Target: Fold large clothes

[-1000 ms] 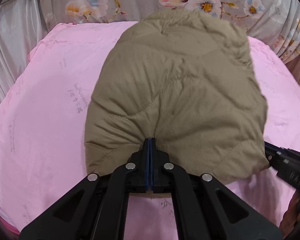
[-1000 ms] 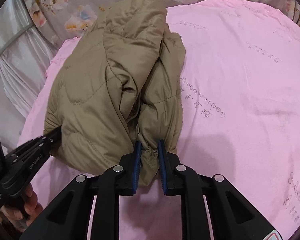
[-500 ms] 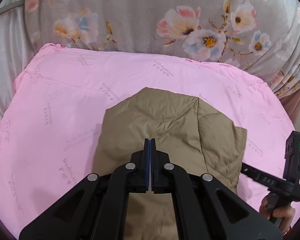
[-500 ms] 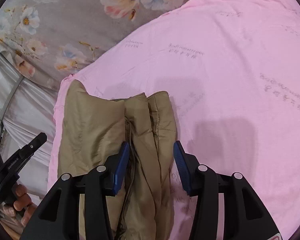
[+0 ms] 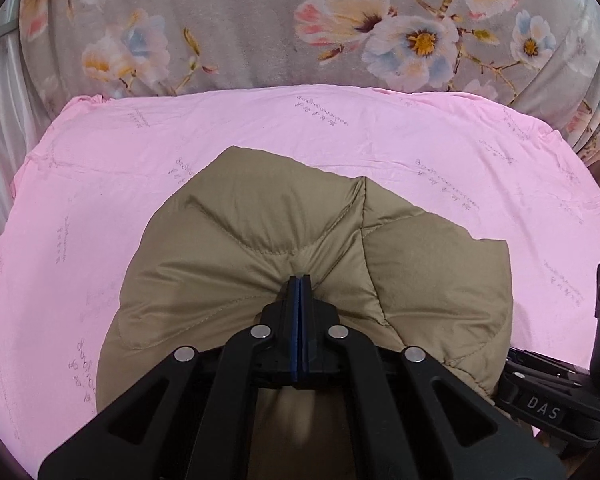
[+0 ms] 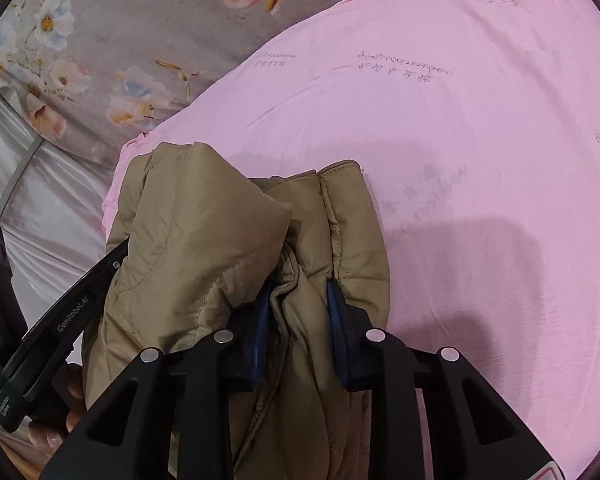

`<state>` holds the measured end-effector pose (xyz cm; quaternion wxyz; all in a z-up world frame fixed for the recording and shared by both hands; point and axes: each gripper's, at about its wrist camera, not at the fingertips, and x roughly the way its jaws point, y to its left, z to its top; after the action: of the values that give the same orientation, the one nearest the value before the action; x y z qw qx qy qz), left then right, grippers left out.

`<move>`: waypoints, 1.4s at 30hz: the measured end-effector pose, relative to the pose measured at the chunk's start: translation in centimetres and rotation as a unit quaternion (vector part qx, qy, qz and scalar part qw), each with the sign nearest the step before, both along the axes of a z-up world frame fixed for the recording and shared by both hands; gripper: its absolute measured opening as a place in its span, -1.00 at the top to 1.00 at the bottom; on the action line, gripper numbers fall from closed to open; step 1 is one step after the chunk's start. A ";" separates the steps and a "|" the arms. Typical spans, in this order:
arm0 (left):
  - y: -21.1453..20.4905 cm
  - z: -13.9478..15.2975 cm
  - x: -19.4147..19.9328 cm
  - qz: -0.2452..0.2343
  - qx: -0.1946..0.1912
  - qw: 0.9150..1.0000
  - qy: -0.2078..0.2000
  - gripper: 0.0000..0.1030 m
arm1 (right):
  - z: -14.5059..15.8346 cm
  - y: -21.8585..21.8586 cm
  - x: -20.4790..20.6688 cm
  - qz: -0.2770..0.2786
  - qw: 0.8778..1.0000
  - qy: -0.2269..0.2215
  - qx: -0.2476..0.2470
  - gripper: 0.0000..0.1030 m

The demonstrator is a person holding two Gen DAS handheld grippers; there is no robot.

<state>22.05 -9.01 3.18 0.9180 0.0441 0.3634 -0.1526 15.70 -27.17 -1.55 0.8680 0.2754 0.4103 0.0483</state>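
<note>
Nearest the left wrist camera, the left gripper [image 5: 300, 280] angles down onto the olive-brown quilted padded jacket [image 5: 284, 248], its blue-padded jaws pressed fully together with a pinch of the jacket's top panel puckered at their tips. In the right wrist view, the right gripper [image 6: 298, 300] also tilts down, its jaws closing around a thick bunched fold of the same jacket, blue pads against the fabric on both sides. A hand [image 6: 66, 396] grips the left tool's black handle at the lower left of that view; only fingertips show, the rest is cut off by the frame edge.

The jacket lies folded into a compact bundle on the pink printed bedsheet [image 5: 100, 200], close to the near edge; its lower part is hidden under both grippers' black arms. The right tool's body shows only partly at the right edge of the left view.

Beyond the jacket, bare pink sheet spreads wide to the far side and to the right. A grey floral fabric [image 5: 240, 32] rises behind the sheet's far edge, with pale satin cloth [image 6: 48, 200] along the left border.
</note>
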 end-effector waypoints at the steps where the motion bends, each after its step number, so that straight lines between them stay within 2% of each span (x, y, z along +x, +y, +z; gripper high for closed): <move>1: -0.1 -0.1 0.1 0.001 0.002 1.000 -0.003 1.00 | -0.1 0.1 0.0 -0.002 1.000 -0.003 -0.001 0.56; 11: -0.4 -1.2 0.3 0.003 0.010 1.000 -0.018 1.00 | -0.9 0.0 -0.3 -0.008 1.000 -0.026 -0.008 0.58; 21: -1.1 -1.8 0.7 0.008 0.026 0.999 -0.024 1.00 | -0.9 0.4 -0.6 -0.015 0.999 -0.028 -0.024 0.59; 24: -0.6 -1.2 0.4 0.001 0.012 1.000 -0.019 1.00 | 0.0 0.6 -1.1 -0.019 0.999 -0.016 -0.035 0.57; 25: -0.1 -0.9 -0.1 -0.002 0.005 1.000 -0.016 0.99 | 0.6 0.9 -1.6 -0.021 0.999 -0.013 -0.044 0.50; 26: 0.7 -0.2 -0.8 -0.005 -0.004 1.000 -0.015 0.86 | 1.3 0.9 -2.4 -0.025 0.998 -0.015 -0.055 0.38; 27: 1.6 0.4 -1.6 -0.003 -0.011 1.000 -0.018 0.53 | 2.0 0.8 -3.4 -0.030 0.997 -0.019 -0.067 0.33; 28: 2.5 1.0 -2.4 -0.002 -0.017 1.000 -0.023 0.23 | 2.5 0.7 -4.4 -0.033 0.996 -0.020 -0.074 0.17; 29: 3.9 1.7 -3.5 0.002 -0.025 0.999 -0.027 -0.49 | 2.9 0.2 -5.6 -0.036 0.996 -0.020 -0.073 0.00; 30: 5.3 2.3 -4.5 0.011 -0.033 0.999 -0.029 -0.79 | 2.9 -0.3 -6.5 -0.038 0.997 -0.018 -0.060 -0.08; 31: 6.7 2.7 -5.4 0.021 -0.043 0.998 -0.033 -0.87 | 2.7 -0.8 -7.4 -0.036 0.998 -0.016 -0.039 -0.23; 32: 7.9 2.7 -6.0 0.026 -0.048 0.998 -0.030 -0.88 | 2.2 -1.3 -8.2 -0.032 0.999 -0.010 -0.009 -0.29; 34: 10.5 1.9 -6.4 0.037 -0.053 0.998 0.009 -0.89 | 0.8 -1.7 -9.3 -0.024 0.999 0.008 0.042 -0.31; 36: 12.7 0.4 -6.4 0.045 -0.082 0.994 0.055 -0.89 | -0.6 -1.5 -10.2 -0.018 0.997 0.020 0.075 -0.32; 37: 13.8 -0.4 -6.3 0.044 -0.107 0.990 0.079 -0.89 | -1.1 -1.1 -10.4 -0.014 0.996 0.025 0.084 -0.33; 40: 16.5 -2.9 -6.2 0.042 -0.199 0.969 0.143 -0.91 | -1.7 0.2 -10.8 -0.012 0.996 0.027 0.084 -0.34; 42: 16.9 -3.7 -6.5 0.037 -0.228 0.960 0.157 -0.91 | -1.6 1.0 -10.7 -0.007 0.997 0.030 0.077 -0.35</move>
<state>15.58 7.91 -0.55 0.8404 -0.2044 0.4595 -0.2022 4.96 -26.15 -3.17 0.8319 0.3456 0.4293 0.0648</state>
